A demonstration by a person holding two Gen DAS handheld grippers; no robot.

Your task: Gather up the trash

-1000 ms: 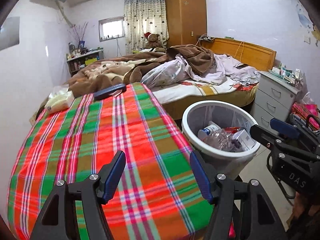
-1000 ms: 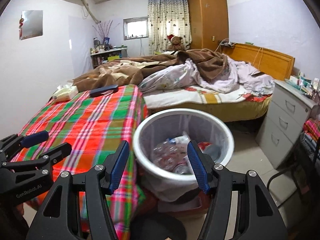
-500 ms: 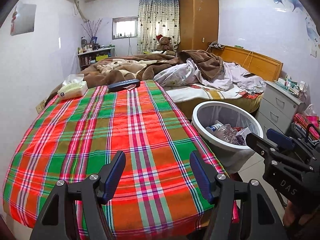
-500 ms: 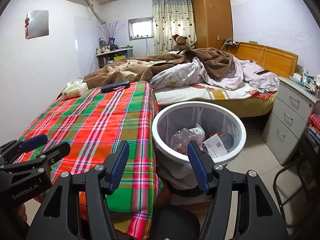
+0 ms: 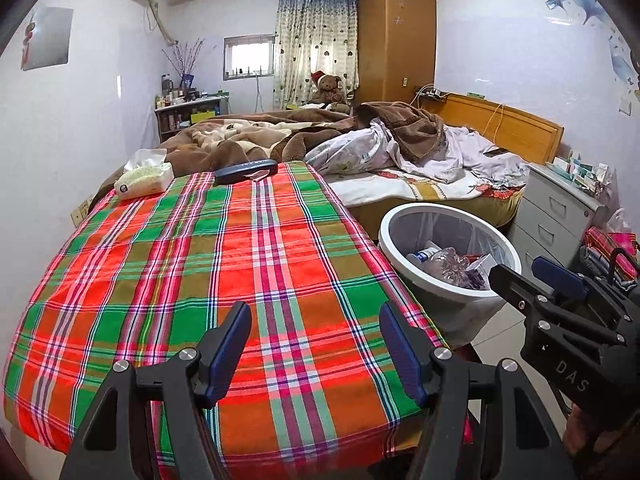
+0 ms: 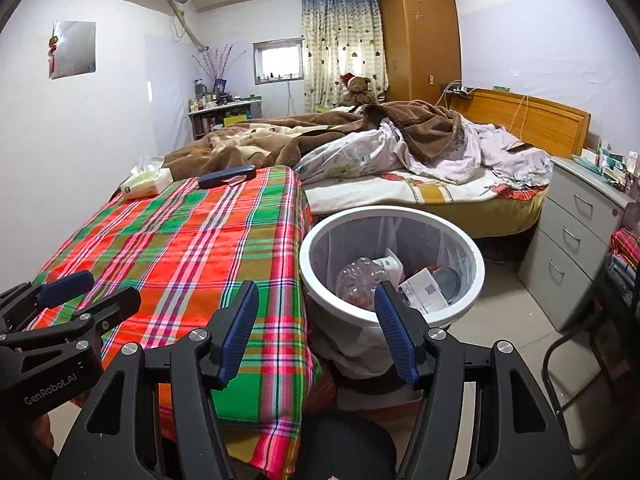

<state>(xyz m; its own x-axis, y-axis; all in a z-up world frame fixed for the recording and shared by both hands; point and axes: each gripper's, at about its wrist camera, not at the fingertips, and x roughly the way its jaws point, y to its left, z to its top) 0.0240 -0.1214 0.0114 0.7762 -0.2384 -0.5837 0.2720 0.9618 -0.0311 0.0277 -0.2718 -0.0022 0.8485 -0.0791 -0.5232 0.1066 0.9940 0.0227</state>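
Observation:
A white trash bin (image 5: 404, 222) (image 6: 320, 236) with a clear liner stands on the floor right of the plaid-covered table (image 5: 168, 272) (image 6: 168, 248). Inside lie a crushed clear bottle (image 6: 356, 276), a white box (image 6: 424, 292) and other trash. My left gripper (image 5: 314, 344) is open and empty above the table's near end; it also shows at the left of the right wrist view (image 6: 86, 292). My right gripper (image 6: 316, 328) is open and empty, in front of the bin's near rim; it also shows in the left wrist view (image 5: 532, 276).
A tissue pack (image 5: 144, 178) and a dark blue case (image 5: 246, 170) lie at the table's far end. An unmade bed (image 5: 400, 152) lies behind. A grey drawer cabinet (image 6: 576, 240) stands right of the bin. A black chair frame (image 6: 580, 360) is at the right.
Both grippers have pulled back and up from the table and bin, so both look smaller and farther. Both stay open and empty.

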